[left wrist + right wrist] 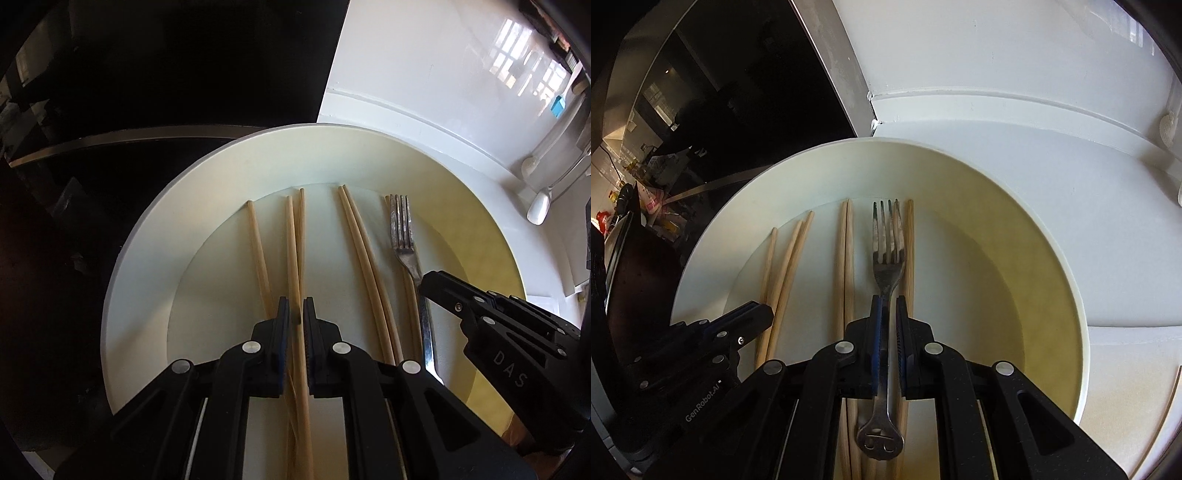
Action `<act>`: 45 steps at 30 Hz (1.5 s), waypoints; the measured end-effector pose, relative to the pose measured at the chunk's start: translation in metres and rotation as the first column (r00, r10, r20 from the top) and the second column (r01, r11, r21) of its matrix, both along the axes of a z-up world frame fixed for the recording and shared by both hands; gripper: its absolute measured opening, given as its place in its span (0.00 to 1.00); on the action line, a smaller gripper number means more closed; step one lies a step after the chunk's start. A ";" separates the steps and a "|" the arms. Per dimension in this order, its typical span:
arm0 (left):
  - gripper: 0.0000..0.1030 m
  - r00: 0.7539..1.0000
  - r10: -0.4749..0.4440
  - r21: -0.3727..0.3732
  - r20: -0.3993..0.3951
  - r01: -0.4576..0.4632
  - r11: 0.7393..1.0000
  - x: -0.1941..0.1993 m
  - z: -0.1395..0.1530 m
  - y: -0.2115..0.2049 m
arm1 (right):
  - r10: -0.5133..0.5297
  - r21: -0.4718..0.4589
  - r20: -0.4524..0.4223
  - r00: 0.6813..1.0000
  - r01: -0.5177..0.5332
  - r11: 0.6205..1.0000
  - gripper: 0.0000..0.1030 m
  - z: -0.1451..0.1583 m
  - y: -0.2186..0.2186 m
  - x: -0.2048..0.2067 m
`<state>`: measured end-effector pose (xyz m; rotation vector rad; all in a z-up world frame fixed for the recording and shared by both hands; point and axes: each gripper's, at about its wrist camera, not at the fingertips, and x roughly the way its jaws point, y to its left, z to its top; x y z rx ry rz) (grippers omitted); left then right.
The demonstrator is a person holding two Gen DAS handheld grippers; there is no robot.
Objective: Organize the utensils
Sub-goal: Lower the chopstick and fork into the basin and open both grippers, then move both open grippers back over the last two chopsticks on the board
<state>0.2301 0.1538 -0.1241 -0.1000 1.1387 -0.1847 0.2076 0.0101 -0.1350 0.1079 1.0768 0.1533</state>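
L wrist view: left gripper (295, 314) seen w/ jaws nearly pressed together, pinching a chopstick (294, 258) that lies on the white plate (147, 229). Single stick and a further pair (360, 251) noted either side, all roughly parallel on the plate. Fork (404, 236) at right of the group, tines away from camera; right gripper (430, 282) enters from lower right, tip at the fork handle. Only this view shows the white spoon-like items (538, 206) at far right on the white surface (424, 74).

R wrist view: right gripper (888, 314) jaws closed on the fork (886, 266) neck; handle end w/ cut-out pattern visible below the jaws, not seen in L view. One chopstick (909, 236) lies just beside/partly under the fork. Left gripper (764, 312) enters from left, tip among the chopsticks.

Hard to make out: dark area upper left in both views; near ends of sticks hidden under gripper bodies.
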 end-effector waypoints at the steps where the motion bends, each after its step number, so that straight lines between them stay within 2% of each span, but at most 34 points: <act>1: 0.21 1.000 0.004 0.005 0.003 -0.004 1.000 -0.001 0.001 0.001 | 0.003 -0.003 0.007 1.000 -0.003 1.000 0.08 0.002 0.000 -0.001; 2: 0.31 1.000 0.010 0.010 0.009 -0.010 1.000 -0.003 0.004 0.003 | 0.001 0.000 0.011 1.000 -0.001 1.000 0.16 0.005 -0.002 -0.002; 3: 0.36 1.000 0.015 0.010 0.017 -0.015 1.000 -0.005 0.006 0.004 | -0.002 0.002 0.018 1.000 0.002 1.000 0.26 0.007 -0.003 -0.003; 4: 0.48 0.999 0.021 0.009 0.026 -0.021 1.000 -0.007 0.010 0.007 | -0.006 0.001 0.030 1.000 0.006 1.000 0.28 0.010 -0.004 -0.006; 5: 0.53 0.999 0.027 0.009 0.037 -0.028 1.000 -0.010 0.013 0.009 | -0.007 0.000 0.041 0.999 0.007 1.000 0.28 0.013 -0.006 -0.008; 7: 0.59 0.998 0.033 0.017 0.057 -0.034 0.999 -0.015 0.020 0.013 | -0.010 -0.001 0.057 0.998 0.010 1.000 0.29 0.018 -0.009 -0.012; 9: 0.66 0.997 0.034 0.029 0.066 -0.036 0.999 -0.018 0.027 0.016 | -0.015 -0.011 0.076 0.997 0.016 1.000 0.39 0.023 -0.012 -0.018; 11: 0.78 0.996 0.043 0.033 0.083 -0.046 0.998 -0.024 0.034 0.021 | -0.023 -0.015 0.107 0.994 0.024 1.000 0.42 0.030 -0.015 -0.029; 14: 0.83 0.992 0.051 0.039 0.116 -0.056 0.998 -0.033 0.046 0.029 | -0.049 -0.007 0.152 0.987 0.050 0.999 0.57 0.042 -0.020 -0.047; 17: 0.85 0.989 0.038 0.011 0.140 -0.040 0.999 -0.045 0.058 0.035 | -0.072 0.013 0.181 0.981 0.071 0.997 0.58 0.052 -0.026 -0.069; 19: 0.91 0.987 0.037 0.019 0.153 -0.040 0.999 -0.053 0.064 0.035 | -0.090 0.009 0.200 0.976 0.090 0.996 0.61 0.057 -0.029 -0.086; 21: 0.91 0.983 0.025 0.022 0.181 -0.030 0.999 -0.062 0.070 0.032 | -0.106 0.000 0.223 0.969 0.108 0.994 0.62 0.062 -0.031 -0.100; 25: 0.91 0.979 -0.030 -0.024 0.201 0.036 0.999 -0.075 0.079 0.020 | -0.171 -0.023 0.256 0.951 0.183 0.983 0.62 0.064 -0.041 -0.129; 29: 0.92 0.967 -0.113 -0.025 0.227 0.122 0.992 -0.088 0.088 -0.006 | -0.264 -0.029 0.264 0.928 0.281 0.959 0.62 0.064 -0.062 -0.159; 33: 0.92 0.950 -0.200 -0.040 0.239 0.215 0.976 -0.105 0.092 -0.040 | -0.369 -0.046 0.275 0.888 0.396 0.917 0.62 0.065 -0.092 -0.199; 38: 0.92 0.919 -0.306 -0.036 0.247 0.325 0.945 -0.129 0.091 -0.096 | -0.524 -0.056 0.273 0.807 0.557 0.829 0.62 0.058 -0.144 -0.250; 42: 0.92 0.904 -0.357 -0.042 0.237 0.377 0.925 -0.147 0.086 -0.137 | -0.611 -0.059 0.264 0.746 0.645 0.762 0.62 0.051 -0.185 -0.286; 45: 0.93 0.900 -0.368 -0.037 0.235 0.387 0.922 -0.161 0.082 -0.164 | -0.636 -0.053 0.262 0.726 0.669 0.742 0.62 0.045 -0.211 -0.308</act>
